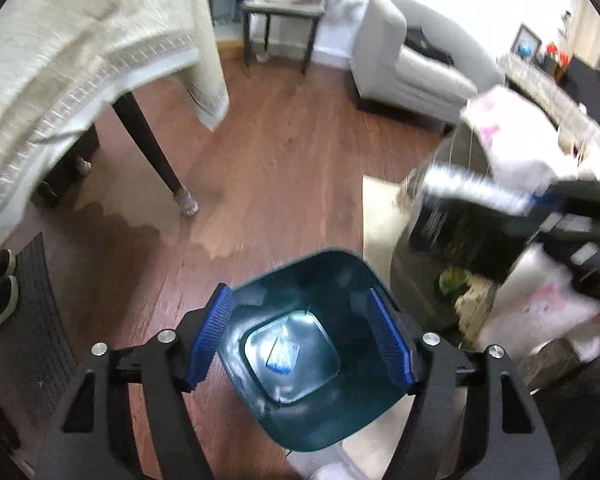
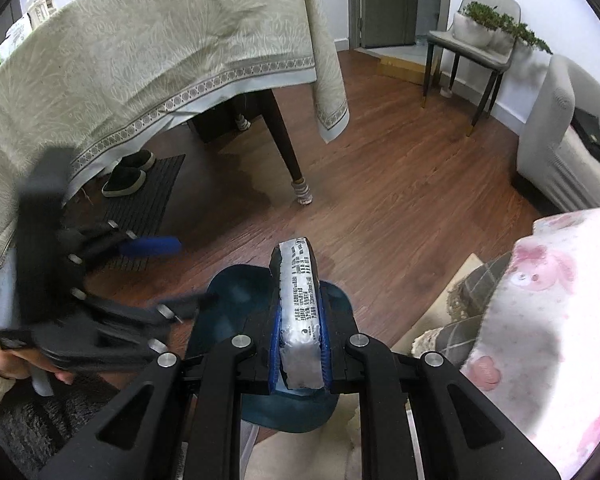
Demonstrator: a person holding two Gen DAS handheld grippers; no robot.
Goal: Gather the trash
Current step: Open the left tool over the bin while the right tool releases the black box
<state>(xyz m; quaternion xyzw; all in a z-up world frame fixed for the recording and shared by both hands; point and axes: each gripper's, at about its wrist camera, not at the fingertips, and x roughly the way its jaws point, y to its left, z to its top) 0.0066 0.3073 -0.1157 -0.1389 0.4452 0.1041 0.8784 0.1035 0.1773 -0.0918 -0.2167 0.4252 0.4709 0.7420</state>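
**A:** What do you see from your left wrist?

**B:** My left gripper [image 1: 300,336] hangs over one dark teal bin [image 1: 300,360] on the wood floor [image 1: 280,152]. My jaws stand apart with nothing between them. One small blue-and-white wrapper [image 1: 283,356] lies flat on the bin's bottom; I can make out nothing else inside. At the right edge my right gripper [image 1: 540,208] comes in blurred, carrying a silver packet [image 1: 476,190].

**A:** And from the right wrist?

**B:** My right gripper [image 2: 300,344] is clamped on that one silver packet [image 2: 300,312], printed with black text, which stands up between my blue pads [image 2: 277,344]. The teal bin [image 2: 236,300] sits just below it. My left gripper [image 2: 148,276] shows blurred at the left, a hand [image 2: 0,356] holding it.
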